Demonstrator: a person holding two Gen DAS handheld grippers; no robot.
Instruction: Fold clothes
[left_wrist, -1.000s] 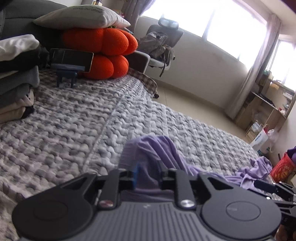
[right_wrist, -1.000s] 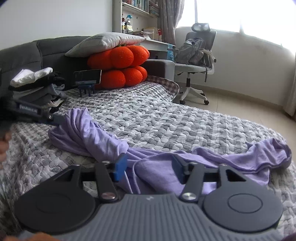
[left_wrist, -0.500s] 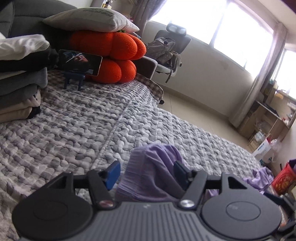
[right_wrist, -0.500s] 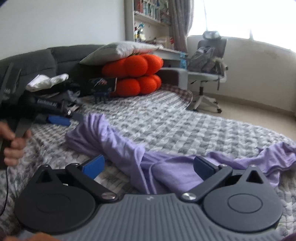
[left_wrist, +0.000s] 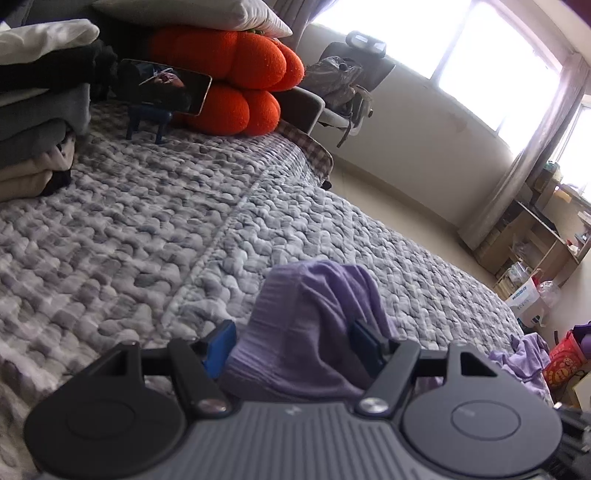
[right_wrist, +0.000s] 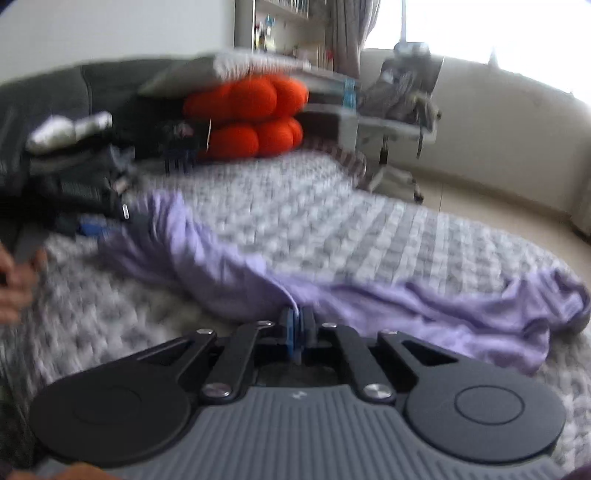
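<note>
Currently the lavender garment (right_wrist: 369, 291) lies bunched on the grey quilted bedspread (left_wrist: 147, 229), stretched in a long rope-like band across the bed. In the right wrist view its long axis runs from a raised hump at the left, beside the left gripper (left_wrist: 293, 341), down and rightward to a crumpled end at the far right edge of the bed. The right gripper (right_wrist: 297, 332) has just closed: its blue pads meet on a thin fold of the cloth at mid-length, though blur hides how much fabric is caught. The left gripper's jaws have just been opening and stand apart, with the hump of cloth between them; the left pad shows a gap, while contact at the right pad cannot be told. The step in hand appears to be taking hold before spreading the garment flat. Next, the left gripper likely needs to close on an edge, then both must draw apart along the band. A stack of folded clothes (left_wrist: 33, 122) waits beyond.
</note>
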